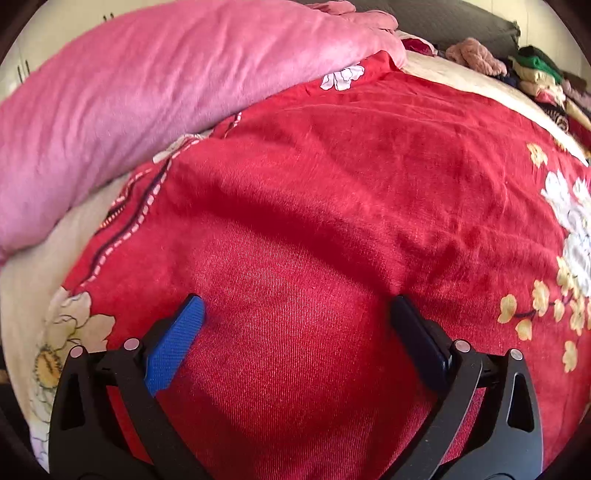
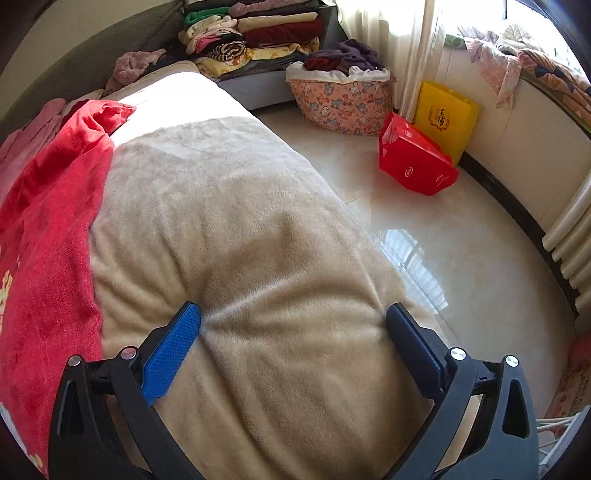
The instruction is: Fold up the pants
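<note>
Red knit pants (image 1: pixel 288 332) lie on a red flowered blanket (image 1: pixel 406 155) on the bed, filling the lower middle of the left wrist view; their outline is hard to tell from the blanket. My left gripper (image 1: pixel 295 314) is open just above the pants, its blue pads either side of the cloth, holding nothing. My right gripper (image 2: pixel 293 321) is open and empty over the beige bed cover (image 2: pixel 240 221), to the right of the red blanket's edge (image 2: pixel 48 240). The pants do not show clearly in the right wrist view.
A pink quilt (image 1: pixel 129 92) lies rolled along the bed's far left. Stacked folded clothes (image 2: pixel 258 33) sit beyond the bed. On the shiny floor stand a flowered laundry basket (image 2: pixel 340 99), a red bag (image 2: pixel 413 162) and a yellow bag (image 2: pixel 443 118). A radiator (image 2: pixel 569 251) is at right.
</note>
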`<state>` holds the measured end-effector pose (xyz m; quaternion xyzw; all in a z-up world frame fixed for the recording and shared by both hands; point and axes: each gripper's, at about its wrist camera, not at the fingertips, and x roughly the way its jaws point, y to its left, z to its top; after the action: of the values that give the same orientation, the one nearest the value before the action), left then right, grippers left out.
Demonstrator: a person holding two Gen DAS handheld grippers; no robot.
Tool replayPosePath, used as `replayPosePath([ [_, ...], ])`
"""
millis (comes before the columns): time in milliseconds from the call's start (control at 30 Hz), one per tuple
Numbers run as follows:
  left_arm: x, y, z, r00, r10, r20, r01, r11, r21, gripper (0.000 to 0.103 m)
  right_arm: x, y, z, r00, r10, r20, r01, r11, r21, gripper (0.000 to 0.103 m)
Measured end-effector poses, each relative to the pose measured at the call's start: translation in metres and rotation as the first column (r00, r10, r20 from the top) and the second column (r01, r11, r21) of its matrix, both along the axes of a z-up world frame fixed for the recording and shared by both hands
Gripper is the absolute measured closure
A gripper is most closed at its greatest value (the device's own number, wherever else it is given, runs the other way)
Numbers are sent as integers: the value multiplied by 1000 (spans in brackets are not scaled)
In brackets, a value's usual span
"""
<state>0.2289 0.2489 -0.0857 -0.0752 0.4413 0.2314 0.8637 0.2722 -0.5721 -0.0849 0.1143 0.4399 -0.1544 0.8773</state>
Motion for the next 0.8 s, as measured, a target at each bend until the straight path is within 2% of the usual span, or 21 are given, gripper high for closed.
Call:
replayPosePath([
  [800, -2, 1, -1, 1000, -2, 0, 2, 1000, 3, 8, -2, 4, 5, 1000, 0, -4, 0, 1000, -7, 4],
])
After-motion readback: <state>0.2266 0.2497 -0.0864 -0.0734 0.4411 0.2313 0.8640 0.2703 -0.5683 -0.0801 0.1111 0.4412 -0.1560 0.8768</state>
